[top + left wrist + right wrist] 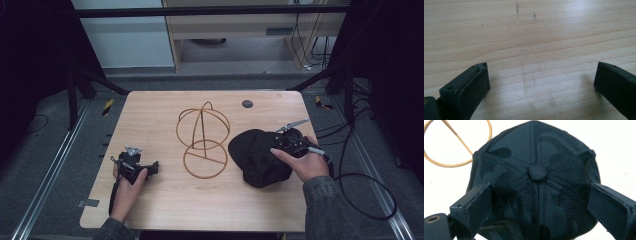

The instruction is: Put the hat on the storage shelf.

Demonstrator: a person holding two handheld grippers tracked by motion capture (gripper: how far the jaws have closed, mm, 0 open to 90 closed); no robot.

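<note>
A black cap (257,155) lies crown up on the wooden table (150,115), right of centre. My right gripper (285,142) hovers at its right side; in the right gripper view the jaws stand wide apart on either side of the cap (536,182), over its top button, and grip nothing. A wire hat stand (202,140) of golden rings stands at the table's middle, and one ring of the hat stand (456,165) shows beyond the cap. My left gripper (145,167) rests low at the front left, open over bare wood (536,50).
A small dark round disc (247,104) sits near the table's far edge. Cables trail off the right side onto the floor (370,190). Black frame posts stand at both far corners.
</note>
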